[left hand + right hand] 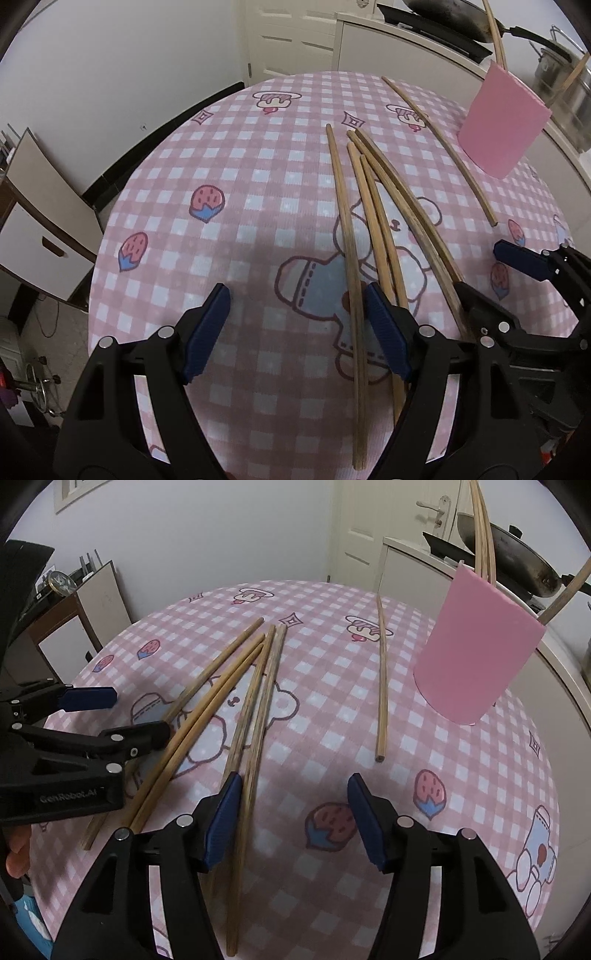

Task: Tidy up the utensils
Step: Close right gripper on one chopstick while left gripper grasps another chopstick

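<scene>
Fingers of both the left gripper (297, 332) and right gripper (293, 818) gape empty over loose wooden chopsticks (255, 709); closing could scatter neighbouring sticks, missing the pink cylindrical holder (476, 653).

Right gripper (295, 812) with jaws apart above a pink checked tablecloth (332, 709). Five loose chopsticks (255, 701) lie fanned at left, one single chopstick (382, 686) apart, near a pink holder (476, 650) containing upright chopsticks (482, 535). Left gripper (122, 712) enters from the left.
</scene>
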